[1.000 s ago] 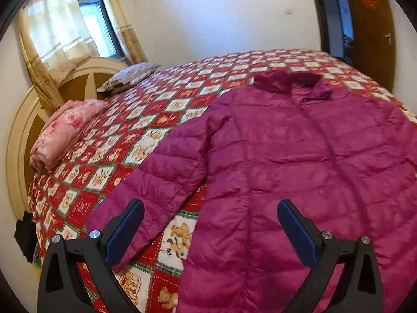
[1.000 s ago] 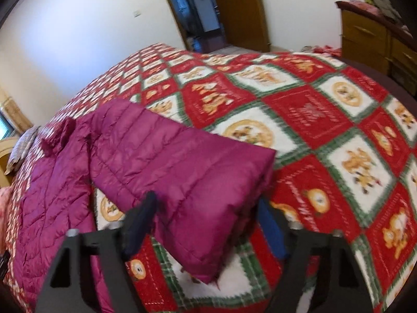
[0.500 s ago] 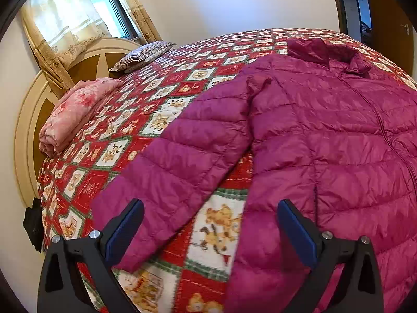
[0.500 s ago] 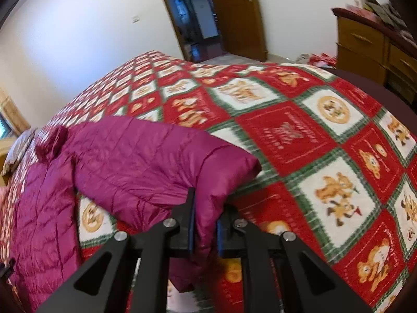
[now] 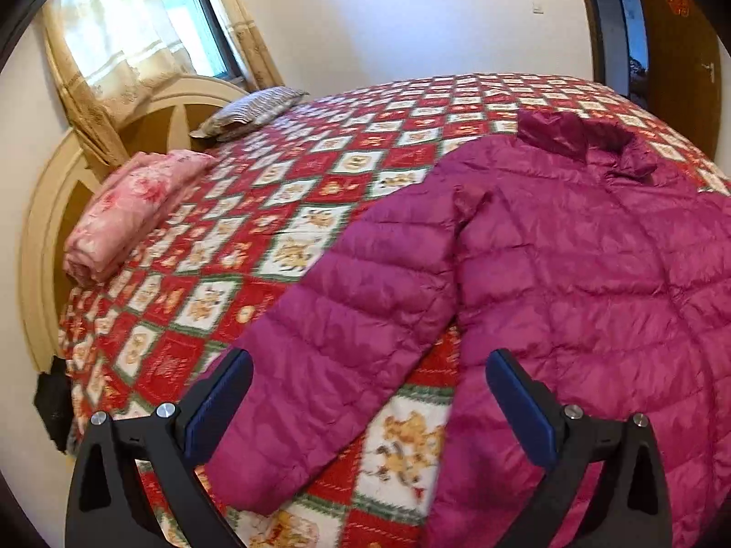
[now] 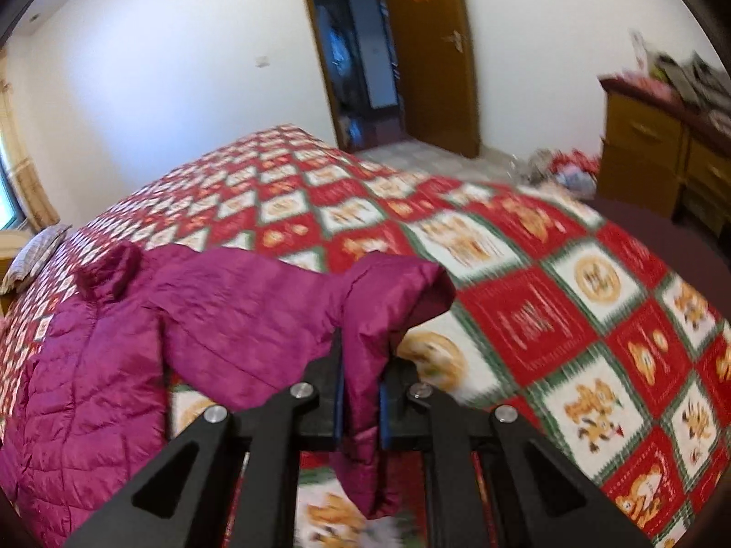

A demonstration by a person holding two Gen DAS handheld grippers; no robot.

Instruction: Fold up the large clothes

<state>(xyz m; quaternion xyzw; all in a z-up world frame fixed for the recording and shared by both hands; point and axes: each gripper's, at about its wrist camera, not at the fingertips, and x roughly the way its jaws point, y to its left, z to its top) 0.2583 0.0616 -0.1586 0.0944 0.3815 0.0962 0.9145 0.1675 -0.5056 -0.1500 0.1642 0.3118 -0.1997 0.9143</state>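
Right gripper: in the right wrist view our right gripper (image 6: 361, 392) has its black fingers with blue pads (image 6: 338, 392) pinching the cuff end of one sleeve (image 6: 384, 315) of the magenta quilted down jacket (image 6: 100, 365); the sleeve is lifted off the quilt and its cuff droops below the pads.
Left gripper: in the left wrist view our left gripper (image 5: 365, 411) holds nothing; its fingers (image 5: 219, 402) are spread wide, framing the other sleeve (image 5: 338, 356), which lies flat with its cuff near the bed's front edge. Whether the fingers touch the fabric we cannot tell.
Jacket: it lies spread on the bed, collar (image 5: 585, 137) at the far end. Only the left view shows the whole flat sleeve and broad body; only the right view shows the raised sleeve bunched into a hump.
Bed: a quilt of red, white and green diamond patches with bear prints (image 5: 292, 246) covers it.
Left view only: a folded pink floral blanket (image 5: 128, 214) lies at the bed's left edge, well apart from the jacket; a striped grey pillow (image 5: 246, 114) sits beyond it by the cream wooden headboard (image 5: 45, 210); behind are beige curtains (image 5: 100, 55) and a window (image 5: 196, 27).
Right view only: a wooden dresser (image 6: 662, 160) with blurred clutter on top stands at the right, and an open brown wooden door (image 6: 429, 59) with a red paper ornament is in the far wall.
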